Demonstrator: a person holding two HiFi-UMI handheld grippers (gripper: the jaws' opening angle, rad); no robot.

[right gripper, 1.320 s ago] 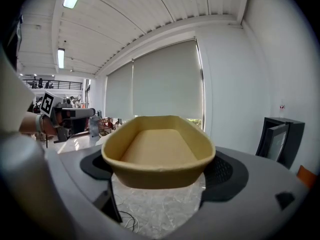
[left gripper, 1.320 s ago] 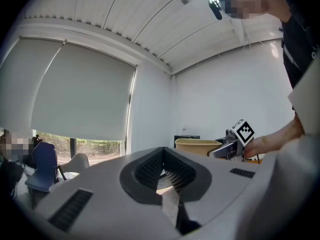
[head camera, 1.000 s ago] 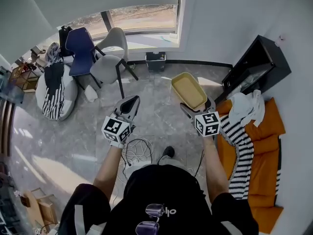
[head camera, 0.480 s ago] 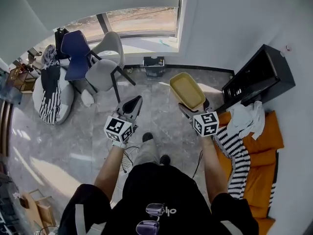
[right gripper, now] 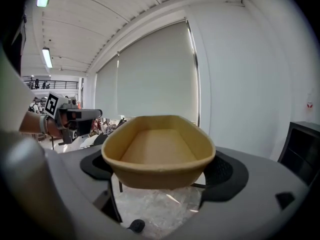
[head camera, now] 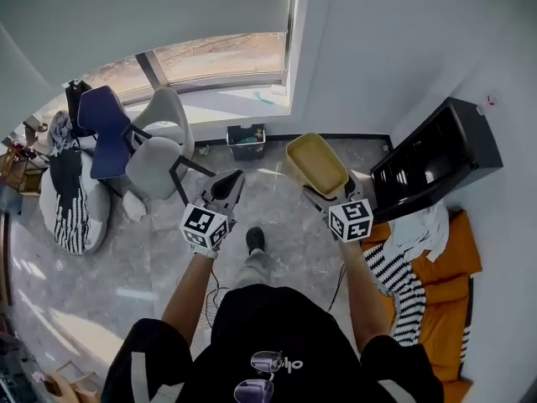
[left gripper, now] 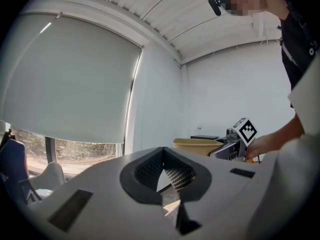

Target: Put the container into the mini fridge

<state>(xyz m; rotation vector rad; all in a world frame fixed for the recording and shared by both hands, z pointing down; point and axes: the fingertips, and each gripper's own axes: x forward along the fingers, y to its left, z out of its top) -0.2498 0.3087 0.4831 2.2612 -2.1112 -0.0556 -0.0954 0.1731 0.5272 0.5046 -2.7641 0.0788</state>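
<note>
I hold the yellow container (right gripper: 159, 149) in my right tongs (head camera: 321, 193), in the air above the floor (head camera: 109, 284), just right of the middle of the head view. In the right gripper view the jaws are closed on its near end, one pad on each side. It sits level and I see nothing inside it. My left tongs (left gripper: 165, 171) are pressed together on nothing and hang left of centre, well apart from the container.

The mini fridge (head camera: 436, 162) is the black box at the right of the head view, against the wall. It is near the container but not touching it. I cannot tell whether its door is open.

So I judge the pickup done. What is left is bringing the container to the fridge, opening it if needed, setting the container inside and letting go.
</note>
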